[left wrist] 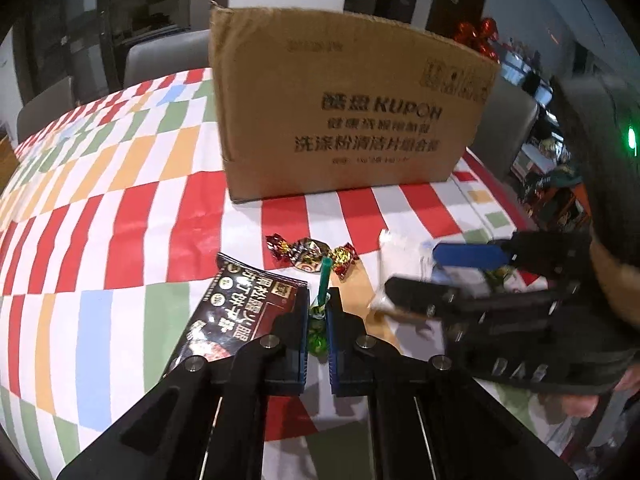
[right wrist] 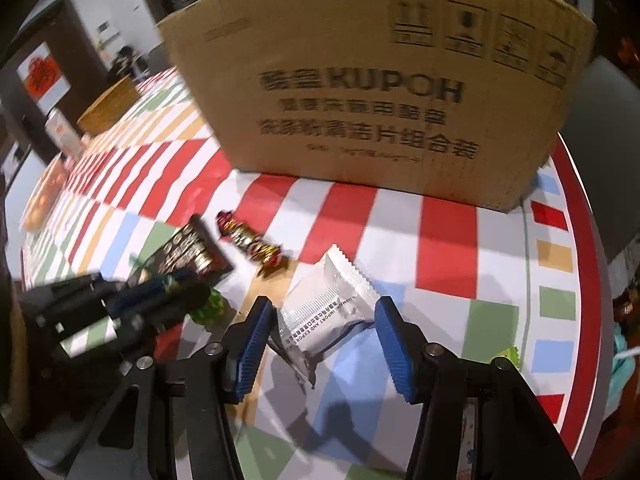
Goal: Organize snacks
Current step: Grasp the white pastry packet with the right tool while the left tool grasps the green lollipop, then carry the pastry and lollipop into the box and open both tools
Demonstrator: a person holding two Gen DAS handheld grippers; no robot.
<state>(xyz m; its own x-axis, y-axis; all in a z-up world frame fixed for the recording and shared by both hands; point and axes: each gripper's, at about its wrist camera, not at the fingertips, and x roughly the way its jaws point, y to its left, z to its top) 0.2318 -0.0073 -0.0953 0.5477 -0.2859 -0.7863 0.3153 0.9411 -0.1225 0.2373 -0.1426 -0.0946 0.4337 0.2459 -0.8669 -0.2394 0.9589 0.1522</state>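
Ahead of both tongs stands the tall brown cardboard box (left wrist: 344, 108), where I judge the snacks go. Left of my left tongs (left wrist: 318, 320) lies the dark printed snack bag (left wrist: 244, 312); those tongs are narrow, clamped on a small green wrapped lollipop (left wrist: 320, 320), stick pointing forward. My right tongs (right wrist: 324, 336) are wide, straddling the white crinkle-edged snack packet (right wrist: 328, 304), though blur hides whether the pads touch it. I'd centre the packet, then squeeze gently across its middle before lifting.

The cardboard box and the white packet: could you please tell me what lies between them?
Only bare checkered tablecloth between cardboard box and white packet, in the right wrist view.
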